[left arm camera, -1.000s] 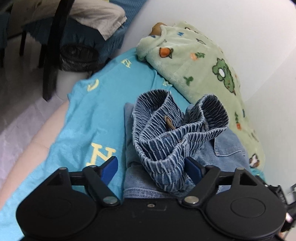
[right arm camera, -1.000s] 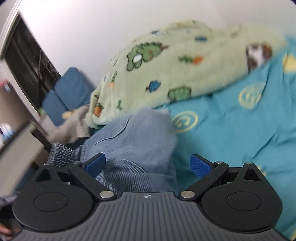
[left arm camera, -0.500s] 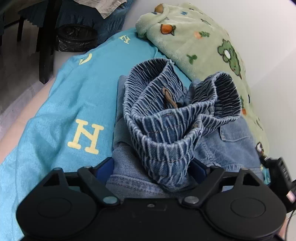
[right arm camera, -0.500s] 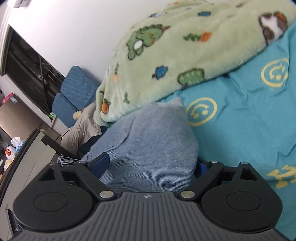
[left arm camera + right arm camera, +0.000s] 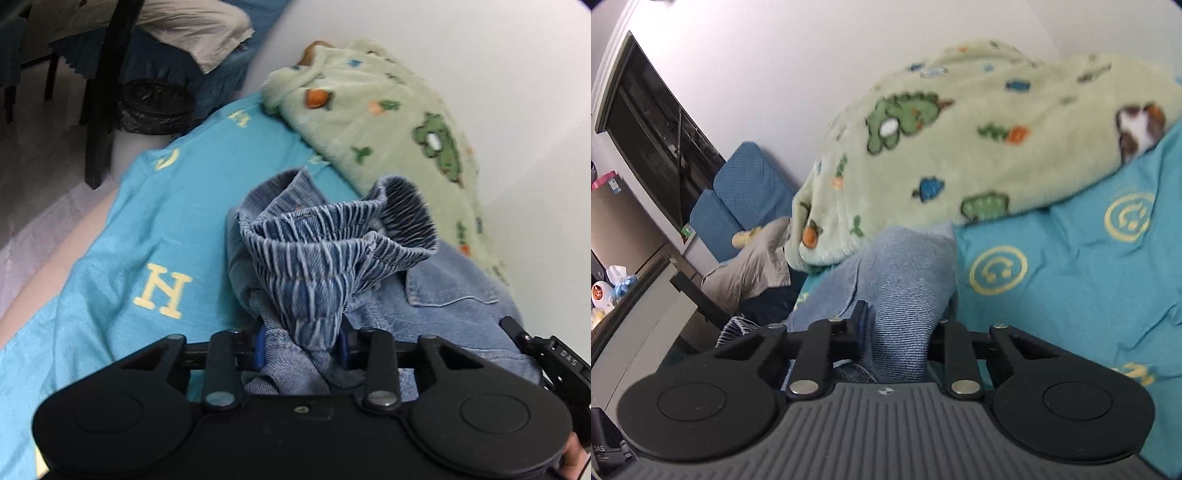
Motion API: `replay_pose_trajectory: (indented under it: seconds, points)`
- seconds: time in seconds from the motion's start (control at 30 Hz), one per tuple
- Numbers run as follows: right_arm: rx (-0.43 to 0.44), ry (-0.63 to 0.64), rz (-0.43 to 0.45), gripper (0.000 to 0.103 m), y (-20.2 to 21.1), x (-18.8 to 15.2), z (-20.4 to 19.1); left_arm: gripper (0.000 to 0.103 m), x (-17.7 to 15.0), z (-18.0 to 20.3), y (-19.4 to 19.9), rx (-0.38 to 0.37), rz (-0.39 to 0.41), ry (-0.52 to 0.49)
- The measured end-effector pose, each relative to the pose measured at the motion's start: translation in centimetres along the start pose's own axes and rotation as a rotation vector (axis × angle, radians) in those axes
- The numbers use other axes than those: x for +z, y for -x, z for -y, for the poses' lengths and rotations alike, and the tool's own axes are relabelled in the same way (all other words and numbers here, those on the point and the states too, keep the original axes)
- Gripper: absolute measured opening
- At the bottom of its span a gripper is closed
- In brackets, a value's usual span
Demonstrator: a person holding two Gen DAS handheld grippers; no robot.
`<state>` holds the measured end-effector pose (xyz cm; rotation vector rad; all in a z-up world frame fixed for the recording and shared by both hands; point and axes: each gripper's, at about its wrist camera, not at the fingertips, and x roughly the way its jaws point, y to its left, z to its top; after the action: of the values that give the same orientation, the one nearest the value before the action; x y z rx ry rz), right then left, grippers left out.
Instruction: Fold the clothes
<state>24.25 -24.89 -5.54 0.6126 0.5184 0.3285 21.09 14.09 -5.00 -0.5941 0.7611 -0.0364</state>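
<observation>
A pair of blue denim pants [image 5: 454, 295] lies on the teal bed sheet [image 5: 155, 229]. Its ribbed elastic waistband [image 5: 317, 258] stands bunched up in the left wrist view. My left gripper [image 5: 301, 349] is closing, and its blue pads pinch the waistband fabric. In the right wrist view the pale denim leg end [image 5: 901, 291] rises off the sheet [image 5: 1071, 280]. My right gripper [image 5: 899, 341] is closing too, and its jaws squeeze that denim between them.
A green fleece blanket [image 5: 388, 122] with cartoon prints lies bunched along the white wall [image 5: 768, 66]. Left of the bed are a dark chair leg [image 5: 99, 96], a black bin [image 5: 155, 107] and a blue couch [image 5: 738, 195] with grey cloth.
Both grippers went from wide open around the denim to closed on it. Both have risen, lifting the waistband and the leg end off the sheet.
</observation>
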Motion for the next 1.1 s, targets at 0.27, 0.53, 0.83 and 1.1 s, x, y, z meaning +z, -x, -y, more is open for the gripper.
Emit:
replay_pose_trajectory:
  seconds: [0.27, 0.53, 0.83, 1.1]
  points:
    - [-0.076, 0.01, 0.088, 0.02, 8.8, 4.5, -0.3, 0.031, -1.9, 7.0, 3.3, -0.16, -0.028, -0.054]
    - [-0.126, 0.106, 0.256, 0.02, 23.3, 8.3, 3.2, 0.032, -6.8, 20.0, 5.3, -0.308, -0.022, -0.208]
    - [-0.323, 0.075, 0.421, 0.02, 36.9, 8.9, 12.4, 0.032, -17.4, 35.0, 2.3, -0.447, -0.078, -0.43]
    - [-0.491, 0.067, 0.461, 0.02, 42.7, 6.7, 20.9, 0.032, -27.4, 41.9, -3.7, -0.537, -0.14, -0.583]
